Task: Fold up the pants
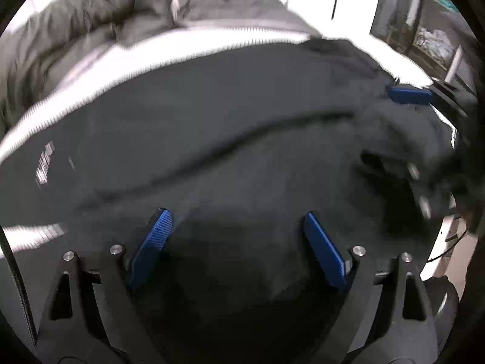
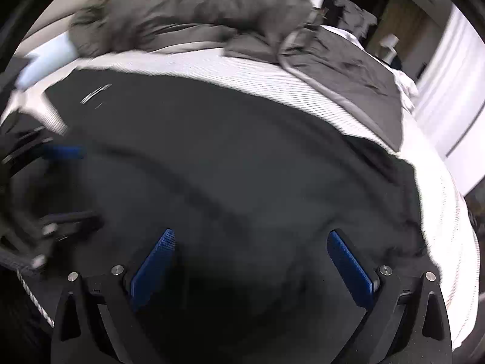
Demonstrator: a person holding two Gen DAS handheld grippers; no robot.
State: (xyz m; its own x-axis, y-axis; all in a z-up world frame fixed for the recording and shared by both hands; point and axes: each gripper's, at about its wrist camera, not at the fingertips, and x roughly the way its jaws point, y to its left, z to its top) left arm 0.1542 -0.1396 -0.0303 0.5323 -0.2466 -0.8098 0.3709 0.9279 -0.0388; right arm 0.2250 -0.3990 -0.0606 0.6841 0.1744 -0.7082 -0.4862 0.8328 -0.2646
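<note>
Left wrist view: black pants [image 1: 212,127] lie crosswise under both wide-open, empty tongs, left gripper [image 1: 236,242] and right gripper [image 2: 251,257].

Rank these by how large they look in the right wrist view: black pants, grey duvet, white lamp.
1. black pants, though nearness to the camera inflates them
2. grey duvet
3. white lamp, far off, so its true size is unsure

The left gripper [image 1: 238,250] has black angular finger frames with triangular cut-outs, round silver screws at the linkage pivots, and blue cross-hatched pads [image 1: 153,244]. The right gripper [image 2: 253,268] is built alike: black frames, silver pivot screws, blue textured pads [image 2: 350,268]. Left of the left gripper's frame runs a black ribbed cable [image 1: 16,276].
</note>
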